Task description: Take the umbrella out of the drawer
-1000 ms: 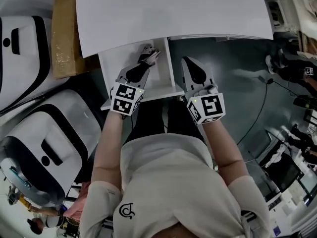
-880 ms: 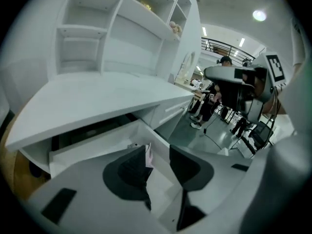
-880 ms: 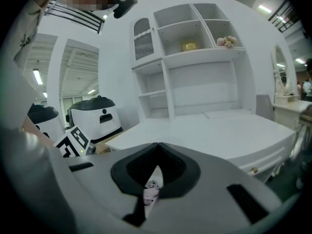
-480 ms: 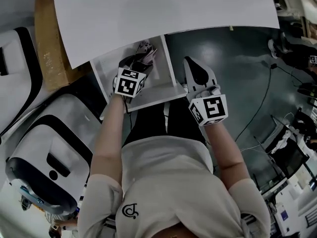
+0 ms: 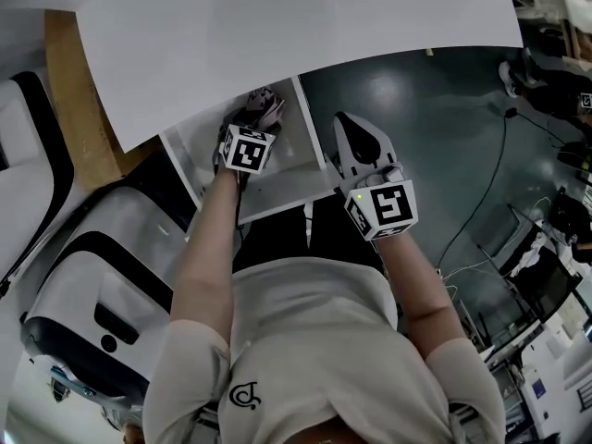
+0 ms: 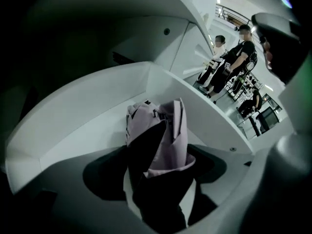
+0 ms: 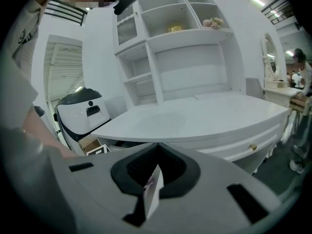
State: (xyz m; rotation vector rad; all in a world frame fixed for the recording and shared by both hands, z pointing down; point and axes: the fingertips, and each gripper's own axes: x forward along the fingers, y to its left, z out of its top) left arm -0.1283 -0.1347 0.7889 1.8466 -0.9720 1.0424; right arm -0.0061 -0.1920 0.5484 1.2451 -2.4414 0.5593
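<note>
Left tool (image 6: 158,160) clamps the lilac umbrella (image 6: 170,126) in the drawer (image 6: 87,130) — its near end hidden — right tool (image 7: 156,146) closed.

I'm seeing the umbrella (image 6: 165,130) showing as soft, matt lilac cloth, creased in folds; the drawer (image 6: 97,126) is looking smooth, painted white; the counter (image 5: 305,17) is carrying a faint sheen; the floor (image 5: 407,109) is gleaming glossy.

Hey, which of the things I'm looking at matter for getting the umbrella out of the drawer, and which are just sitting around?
Part of the job:
- umbrella, lilac, folded
- open drawer holding it
- left hand-held gripper, closed on the umbrella

Just lying about:
- cardboard box
- white machine left of the drawer
- shelf unit
- right hand-held gripper, outside the drawer
</note>
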